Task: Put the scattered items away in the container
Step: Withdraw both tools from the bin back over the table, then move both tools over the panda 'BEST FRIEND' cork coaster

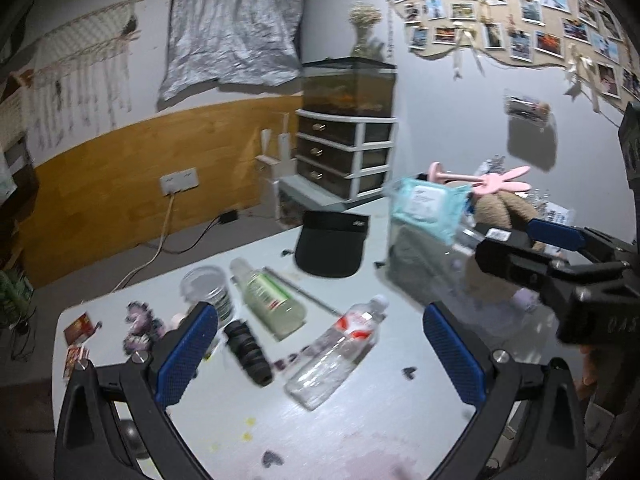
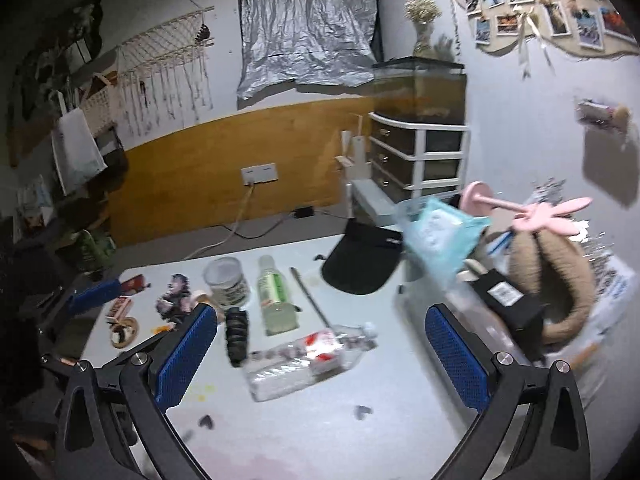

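Two tools are held above a pale counter (image 1: 224, 432). The left tool (image 1: 320, 356) is spread wide with nothing between its blue pads, and the right tool (image 2: 320, 354) is likewise spread and empty. Just ahead of both, a clear water bottle (image 1: 340, 350) is seen lying flat, with a green-labelled bottle (image 1: 272, 296), a black ridged roll (image 1: 248, 350) and a black visor (image 1: 332, 244) beyond. The clear container (image 1: 432, 264), already heaped with a wipes pack (image 1: 426, 206), is placed ahead to the right.

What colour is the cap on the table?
Black cap, clearest in the right wrist view.
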`<state>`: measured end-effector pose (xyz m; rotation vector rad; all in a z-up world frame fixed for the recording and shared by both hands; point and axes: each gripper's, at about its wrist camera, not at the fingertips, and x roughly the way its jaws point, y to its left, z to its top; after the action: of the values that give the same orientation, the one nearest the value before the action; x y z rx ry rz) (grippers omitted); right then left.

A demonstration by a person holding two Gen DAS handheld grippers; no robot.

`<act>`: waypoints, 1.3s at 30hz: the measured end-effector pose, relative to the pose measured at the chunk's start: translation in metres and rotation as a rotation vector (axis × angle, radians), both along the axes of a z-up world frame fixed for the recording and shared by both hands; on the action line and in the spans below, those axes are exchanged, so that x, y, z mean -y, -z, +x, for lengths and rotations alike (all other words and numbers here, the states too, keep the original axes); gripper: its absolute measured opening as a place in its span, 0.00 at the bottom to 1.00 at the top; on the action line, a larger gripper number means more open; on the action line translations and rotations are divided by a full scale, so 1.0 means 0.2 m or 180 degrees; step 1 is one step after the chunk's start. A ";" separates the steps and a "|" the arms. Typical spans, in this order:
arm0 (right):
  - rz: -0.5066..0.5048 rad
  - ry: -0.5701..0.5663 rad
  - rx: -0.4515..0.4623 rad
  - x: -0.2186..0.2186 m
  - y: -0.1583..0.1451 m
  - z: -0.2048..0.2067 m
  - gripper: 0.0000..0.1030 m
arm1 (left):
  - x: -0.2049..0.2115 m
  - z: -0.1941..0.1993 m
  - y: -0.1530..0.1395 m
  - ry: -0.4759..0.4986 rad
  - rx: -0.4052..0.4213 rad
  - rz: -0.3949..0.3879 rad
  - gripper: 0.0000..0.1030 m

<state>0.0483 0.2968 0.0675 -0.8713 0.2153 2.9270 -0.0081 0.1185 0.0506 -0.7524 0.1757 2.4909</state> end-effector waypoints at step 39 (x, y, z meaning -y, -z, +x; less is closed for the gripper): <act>0.0030 -0.1319 0.1421 0.64 0.74 -0.79 0.72 | 0.70 -0.46 0.75 -0.1169 0.1068 -0.0261 0.87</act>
<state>-0.1089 0.1681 -0.0812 -1.7123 -0.0143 2.9634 -0.1008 -0.0209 -0.0984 -1.3251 0.0178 2.6540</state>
